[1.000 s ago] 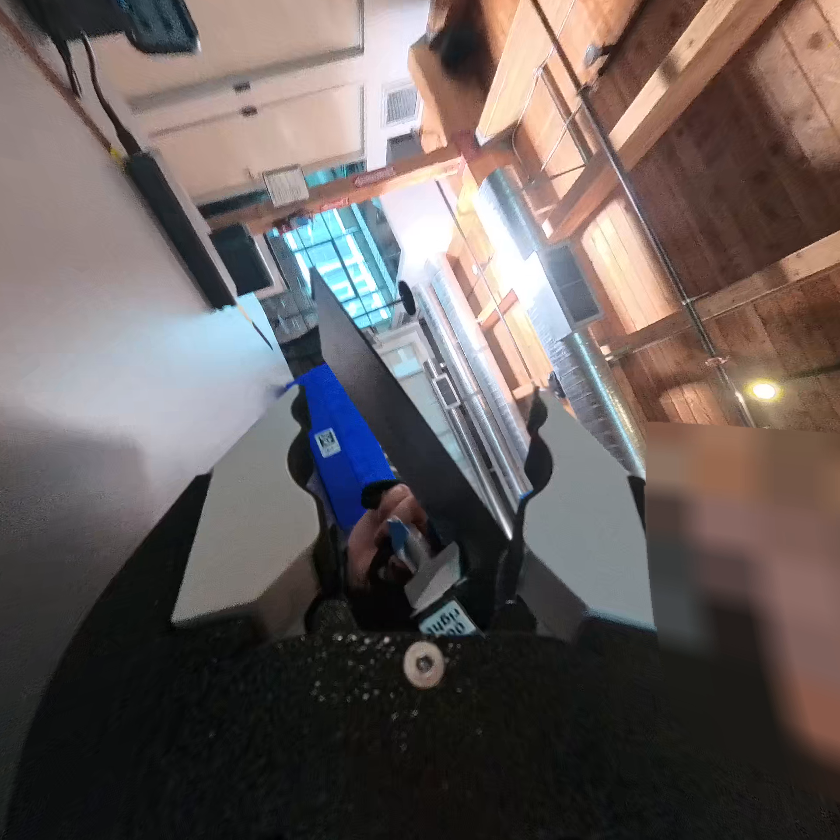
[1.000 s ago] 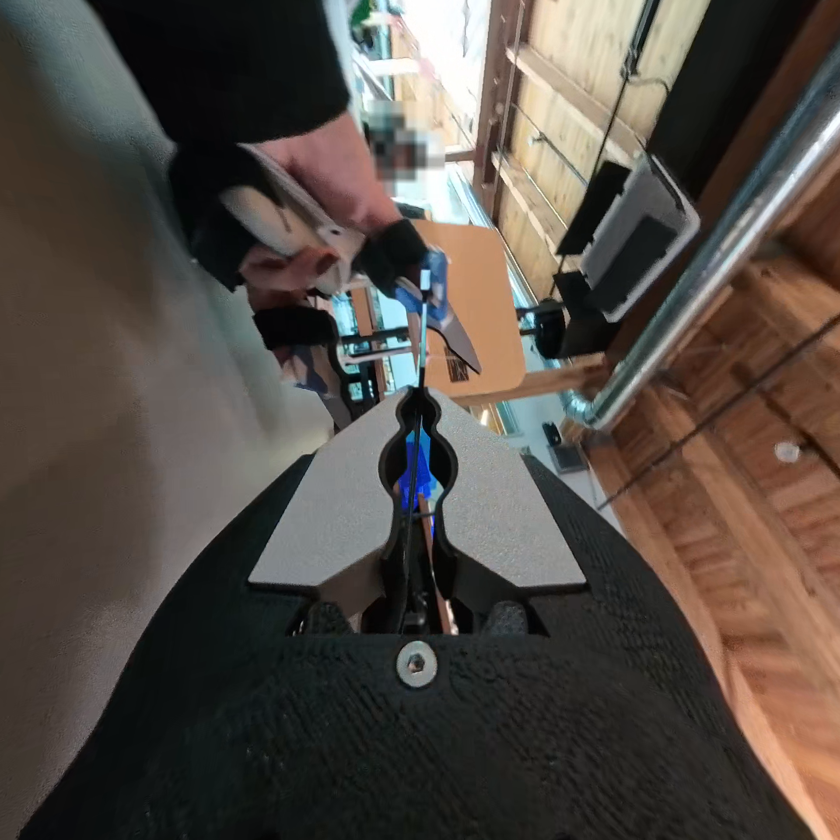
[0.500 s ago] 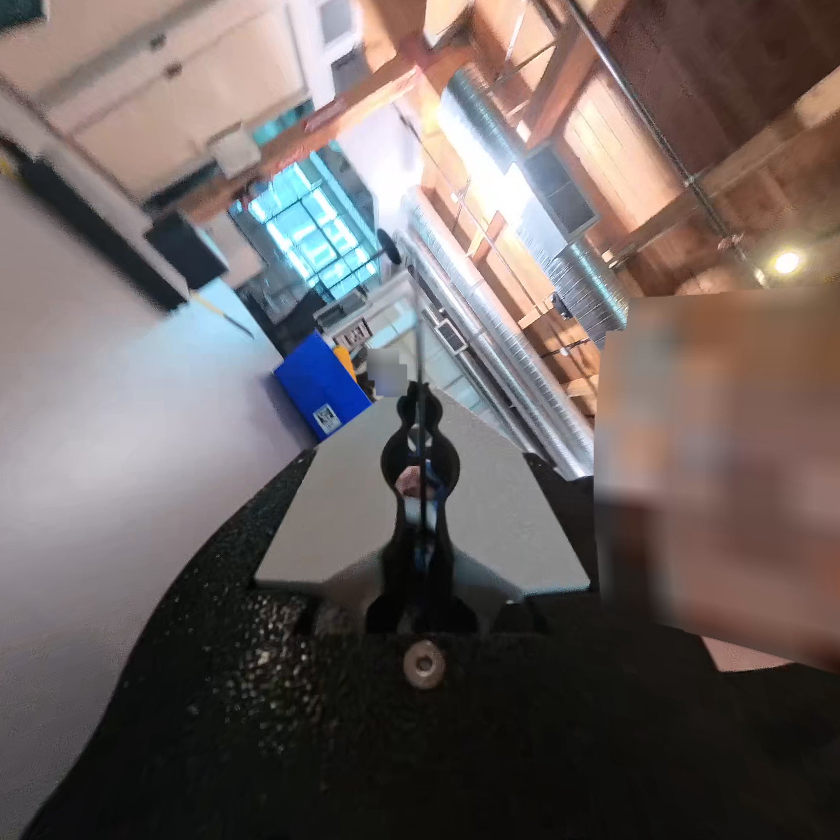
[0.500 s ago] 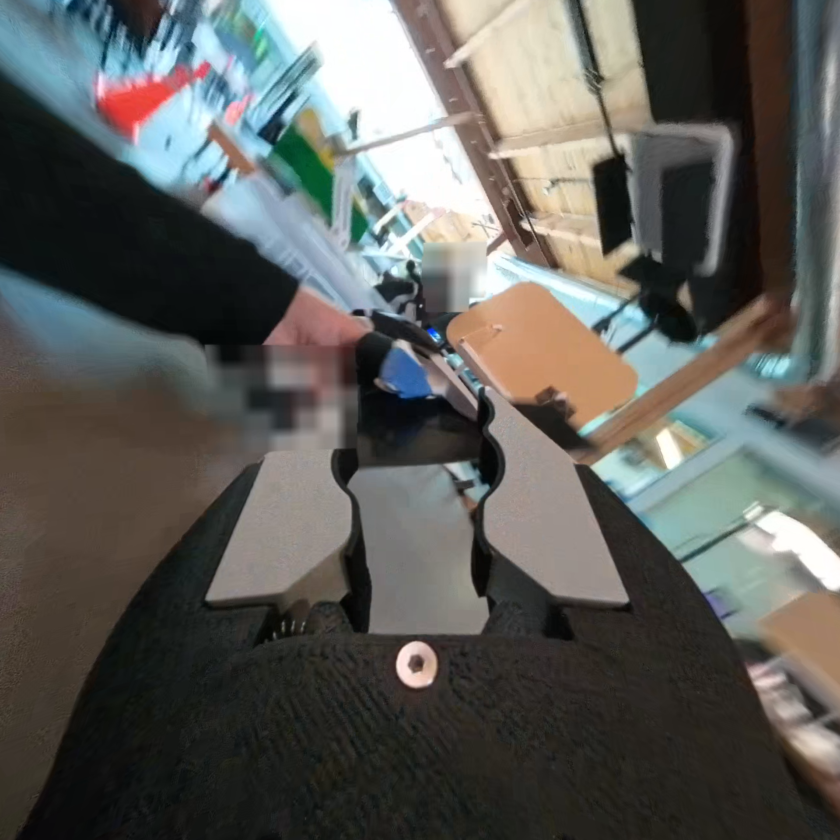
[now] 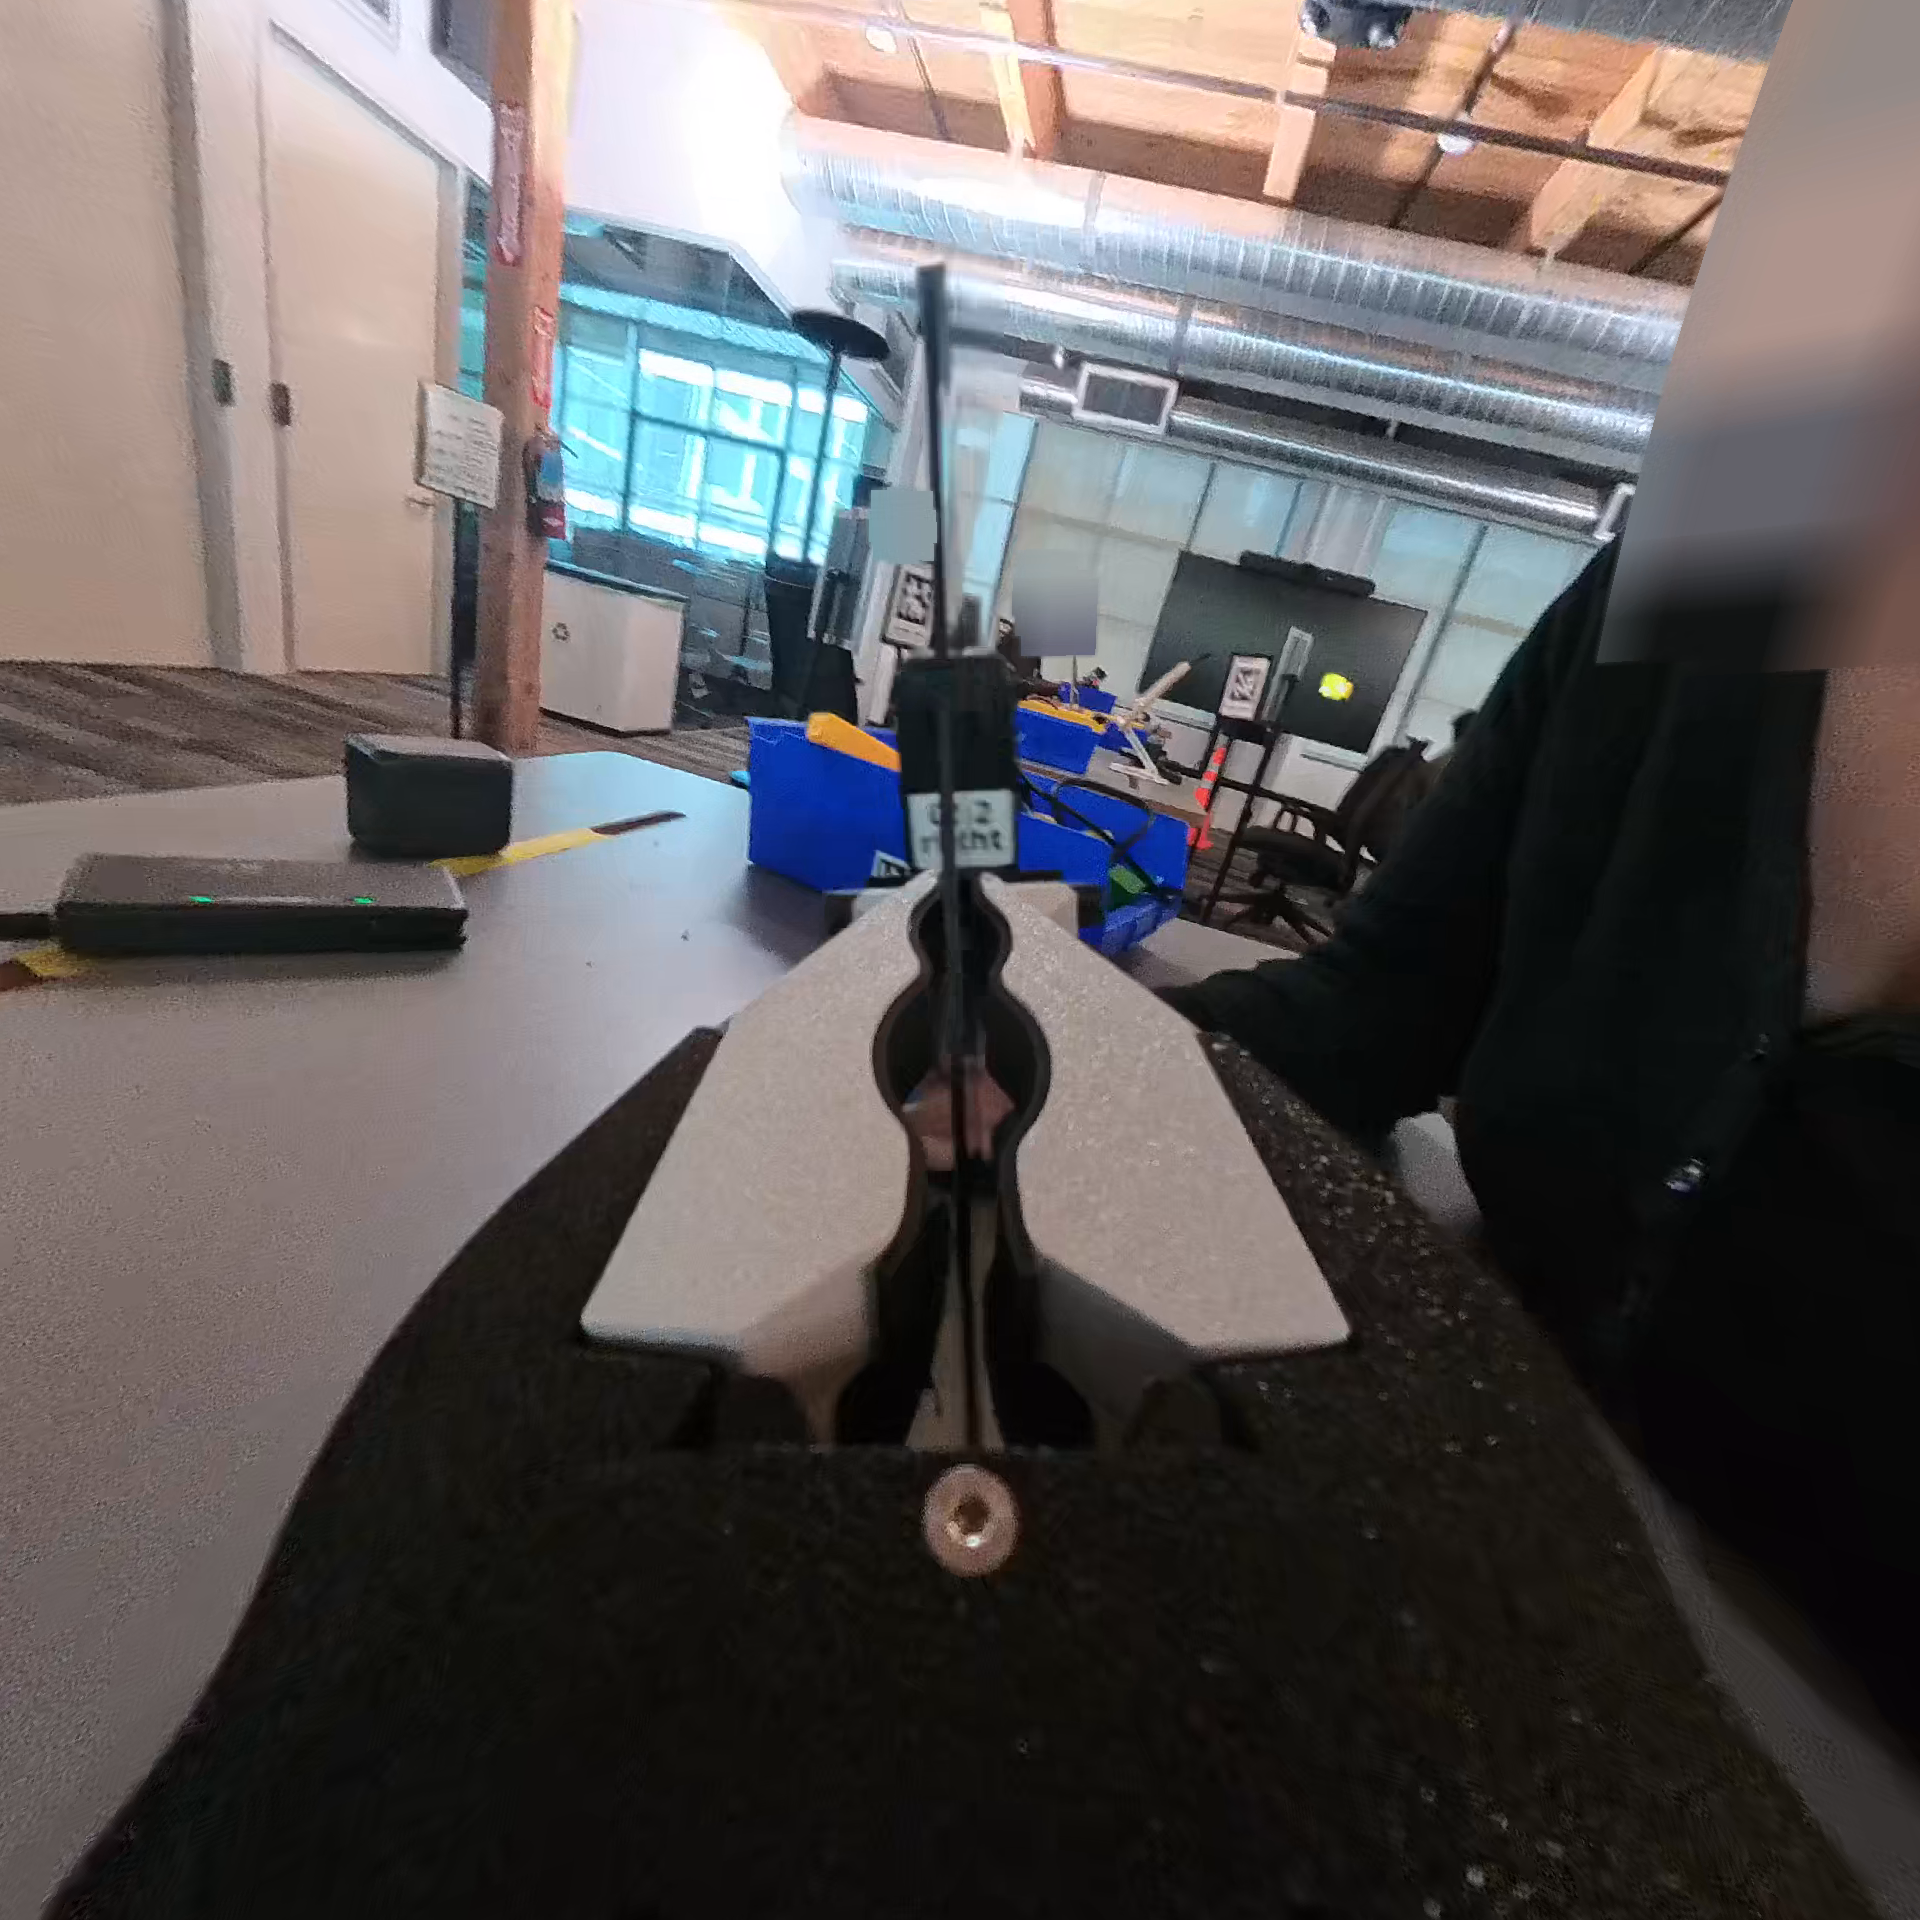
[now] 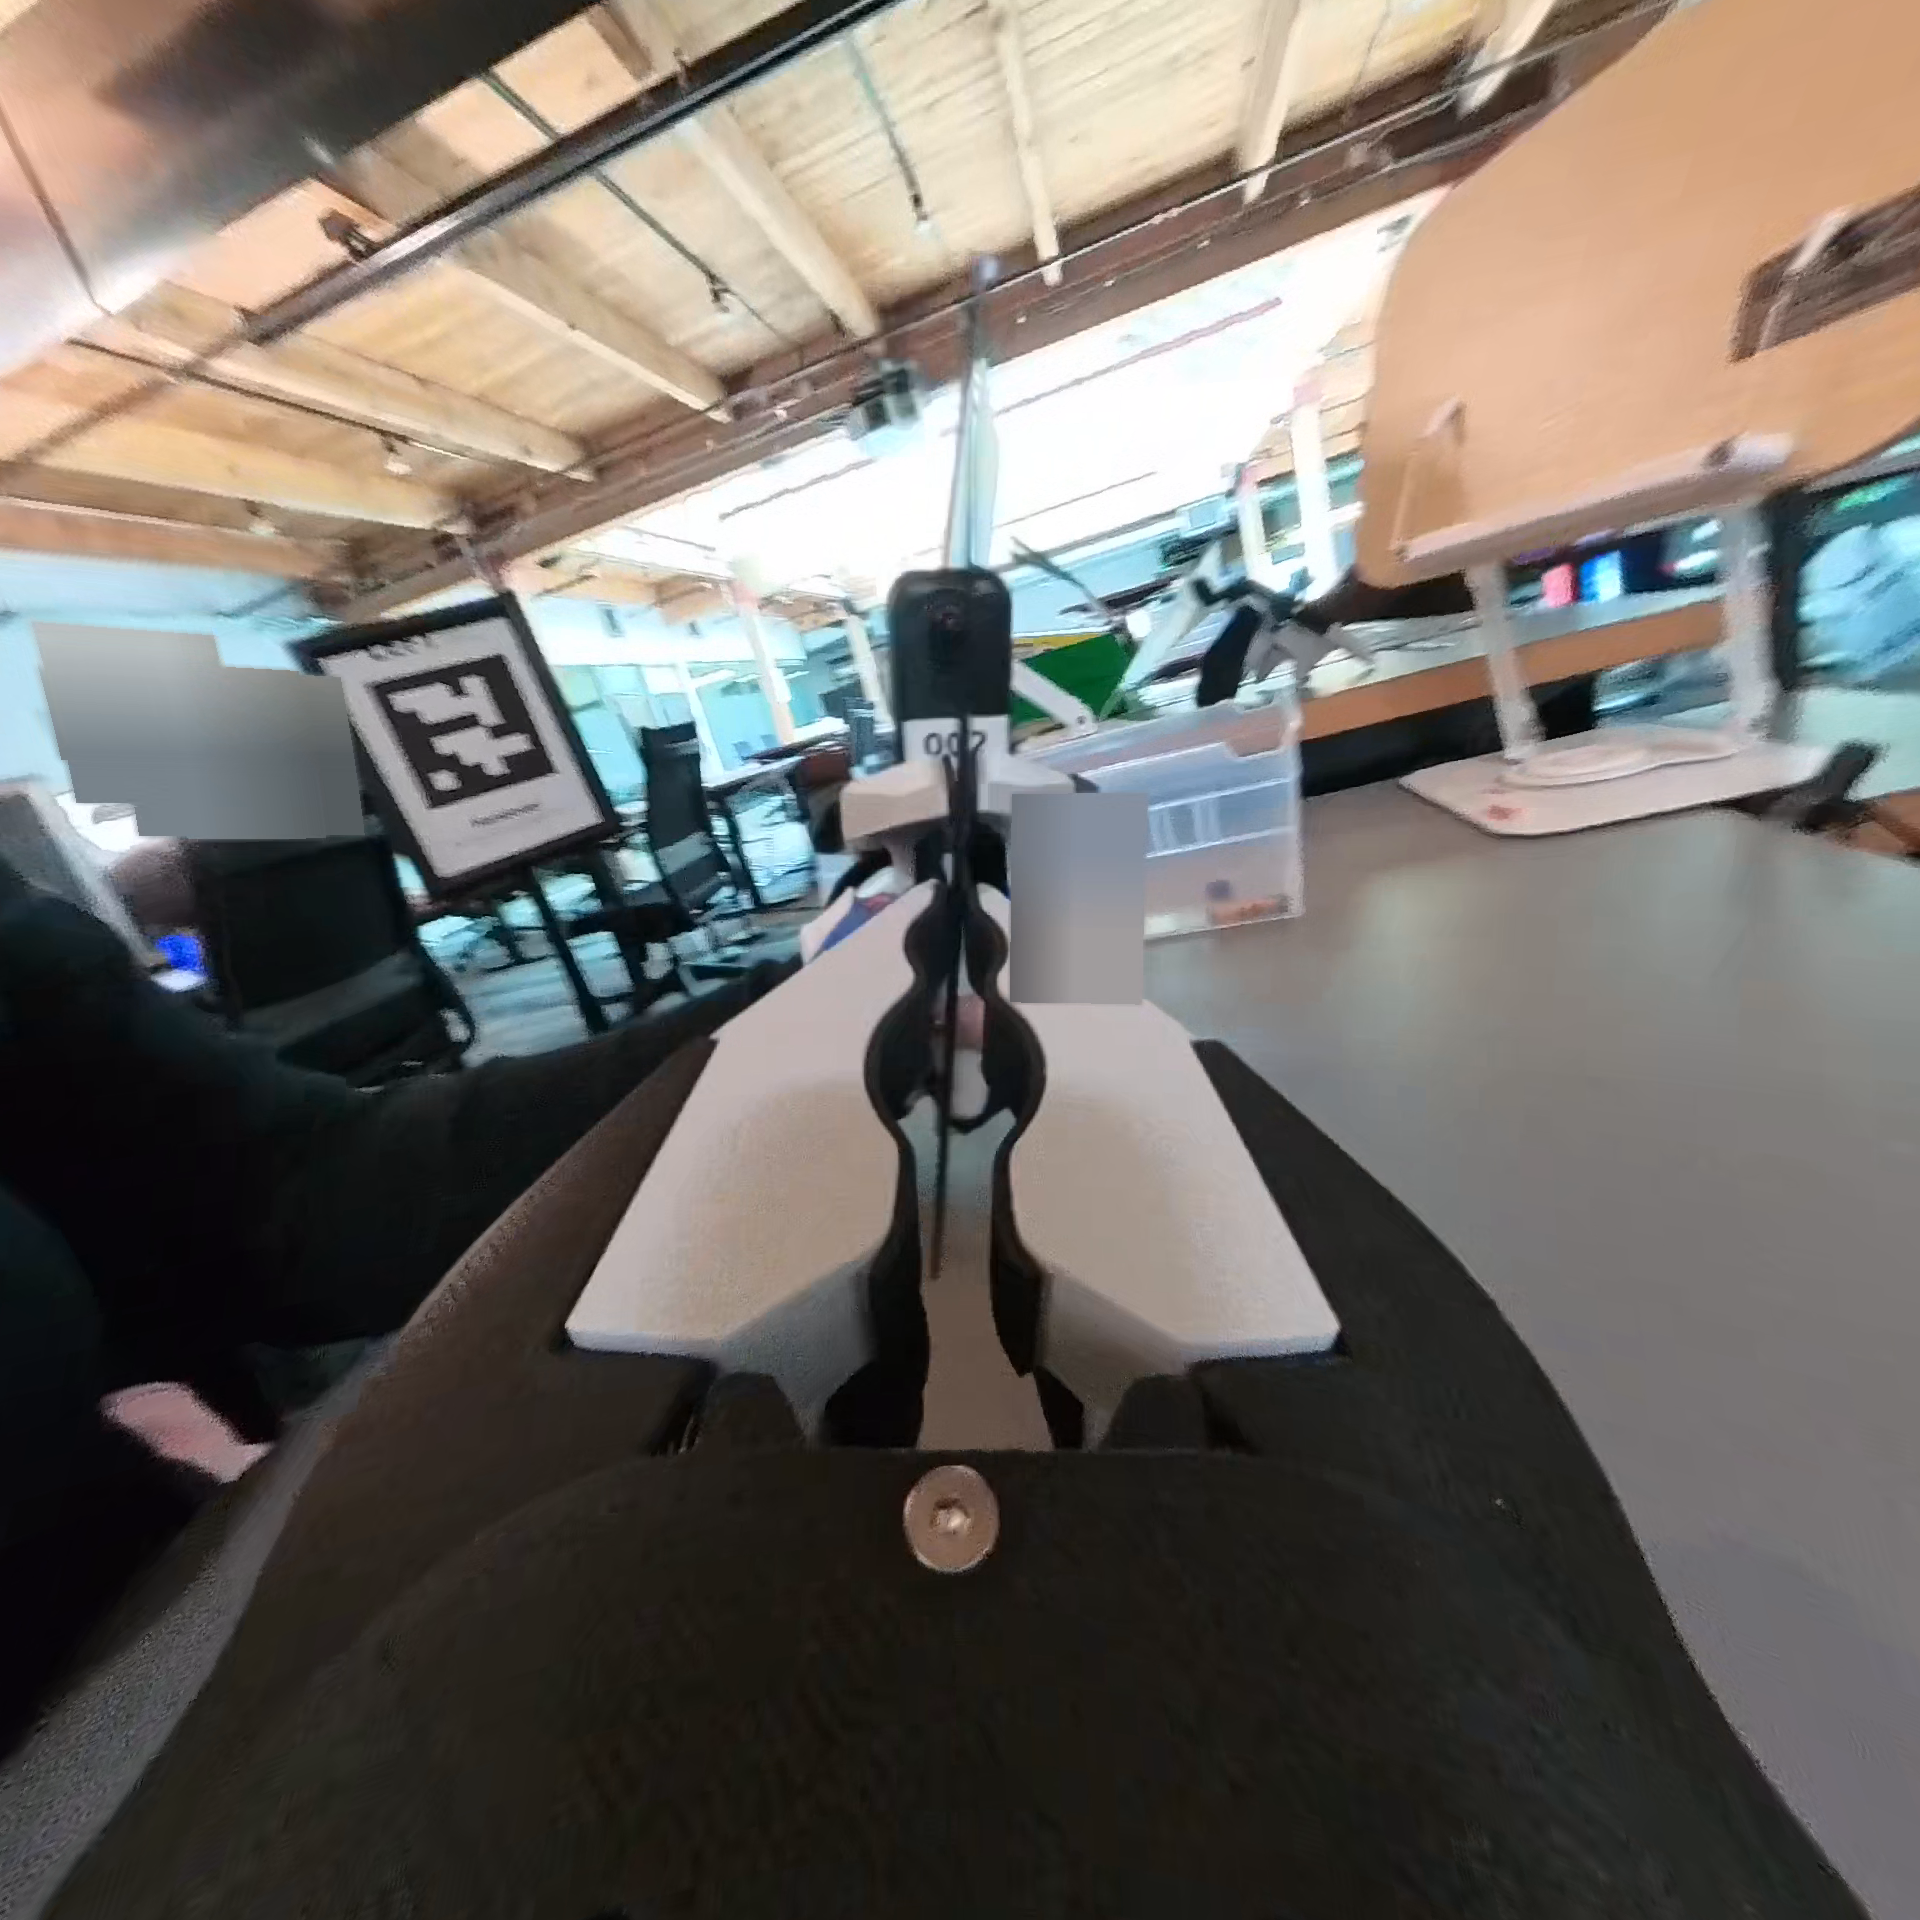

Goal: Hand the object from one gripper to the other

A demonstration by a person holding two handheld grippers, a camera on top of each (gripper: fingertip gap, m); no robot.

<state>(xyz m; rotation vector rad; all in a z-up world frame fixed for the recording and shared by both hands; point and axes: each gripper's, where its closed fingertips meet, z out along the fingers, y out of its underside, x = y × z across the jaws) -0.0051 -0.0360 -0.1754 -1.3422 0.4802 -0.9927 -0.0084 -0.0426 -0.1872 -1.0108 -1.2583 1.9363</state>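
A thin flat black sheet (image 5: 935, 468) stands upright and edge-on between the two grippers. My left gripper (image 5: 956, 904) is shut on it, the sheet pinched between its grey fingers. The right gripper (image 5: 956, 769) faces it from just beyond. In the right wrist view the same sheet (image 6: 971, 436) runs down between my right gripper's (image 6: 956, 904) fingers, which stand close on either side with a narrow gap showing. The left gripper (image 6: 940, 665) sits directly opposite, tip to tip. Both are held just above the grey table (image 5: 312, 1091).
A blue bin (image 5: 821, 821), a black box (image 5: 426, 795) and a flat black device (image 5: 260, 904) lie on the table to the left. A dark sleeve (image 5: 1455, 935) is at the right. A clear plastic box (image 6: 1216, 821) and a marker board on an easel (image 6: 468, 748) stand beyond. Left and right tips are no more than a few centimetres apart.
The left gripper closed on the sheet and the right one let go. Both have since swung level, and the right fingers have narrowed around the sheet again.
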